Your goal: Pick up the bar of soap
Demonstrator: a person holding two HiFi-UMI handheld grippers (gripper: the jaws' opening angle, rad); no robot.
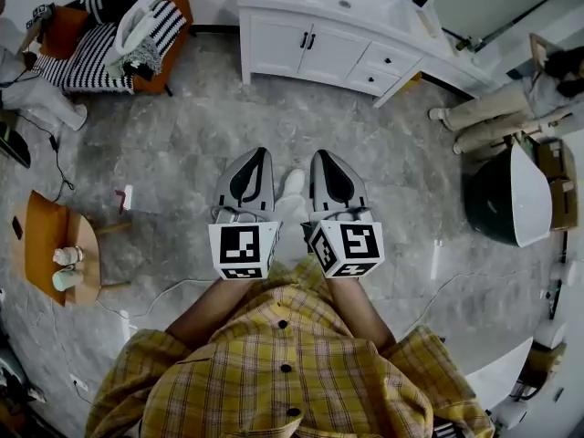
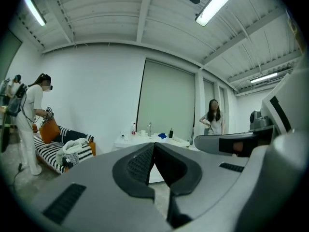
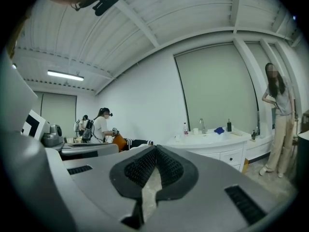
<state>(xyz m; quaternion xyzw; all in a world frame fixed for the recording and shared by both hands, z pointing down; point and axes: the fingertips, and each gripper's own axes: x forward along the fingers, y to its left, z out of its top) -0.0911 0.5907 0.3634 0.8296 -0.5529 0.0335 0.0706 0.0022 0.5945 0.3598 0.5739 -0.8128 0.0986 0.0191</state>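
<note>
In the head view, you are standing on a grey stone floor [image 1: 228, 117] and holding the left gripper [image 1: 261, 157] and the right gripper [image 1: 320, 157] side by side, both pointing toward 12 o'clock, over your yellow plaid shirt [image 1: 292, 363]. A white vanity [image 1: 310, 48] is sitting at 12 to 1 o'clock, well apart from both grippers. A striped sofa [image 1: 87, 57] is lying at 10 o'clock and a small wooden table [image 1: 41, 245] at 9 o'clock.

In the left gripper view, the jaws are pressing together at the tips with nothing between them. The vanity is showing just beyond them at 12 o'clock, carrying a bottle [image 2: 133, 128] and a blue item [image 2: 162, 135].

In the right gripper view, you are holding the jaws closed tip to tip and empty. The vanity is standing at 2 o'clock, with a person [image 3: 277, 115] beside it at 3 o'clock.

The things on the countertop are showing too small for you to pick out the bar of soap.
</note>
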